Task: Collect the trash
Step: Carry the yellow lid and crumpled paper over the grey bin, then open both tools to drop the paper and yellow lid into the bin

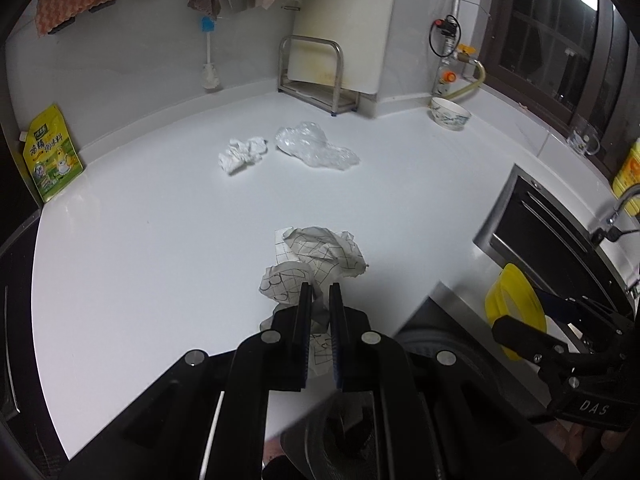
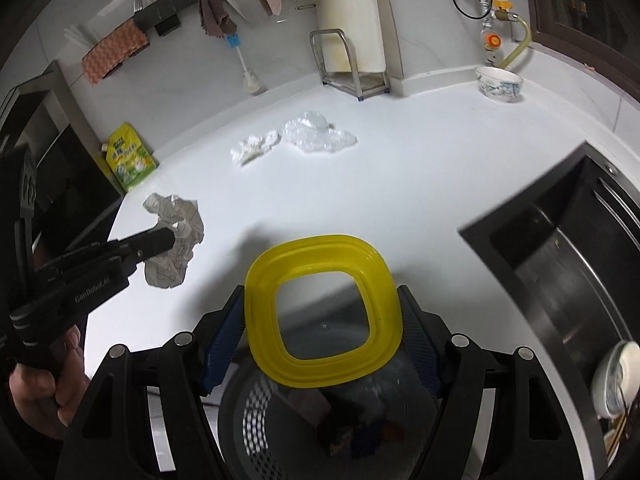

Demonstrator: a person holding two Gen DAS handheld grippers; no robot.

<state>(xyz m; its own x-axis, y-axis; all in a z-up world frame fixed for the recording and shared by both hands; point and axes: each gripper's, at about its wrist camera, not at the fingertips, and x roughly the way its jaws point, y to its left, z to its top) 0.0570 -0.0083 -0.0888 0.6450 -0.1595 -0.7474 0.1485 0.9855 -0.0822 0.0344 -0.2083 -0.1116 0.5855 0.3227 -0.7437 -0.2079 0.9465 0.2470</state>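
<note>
Crumpled paper [image 1: 316, 256] pinched only by a thin corner in your left gripper [image 1: 320, 292] could tear free before reaching the bin [image 2: 320, 420], while your right gripper [image 2: 322, 312] clamps the yellow lid [image 2: 260, 292] near the countertop's [image 2: 400, 184] front edge.

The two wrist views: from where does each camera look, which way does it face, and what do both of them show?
Left wrist: sits on the left gripper, faces forward over the white counter; its fingers pinch the crumpled printed paper; the right gripper shows at right.
Right wrist: sits on the right gripper, faces the same counter; its fingers clamp the yellow-rimmed container; the left gripper and a hand show at left.
Shared: printed paper, white tissue wad, clear plastic wrap, bowl.
</note>
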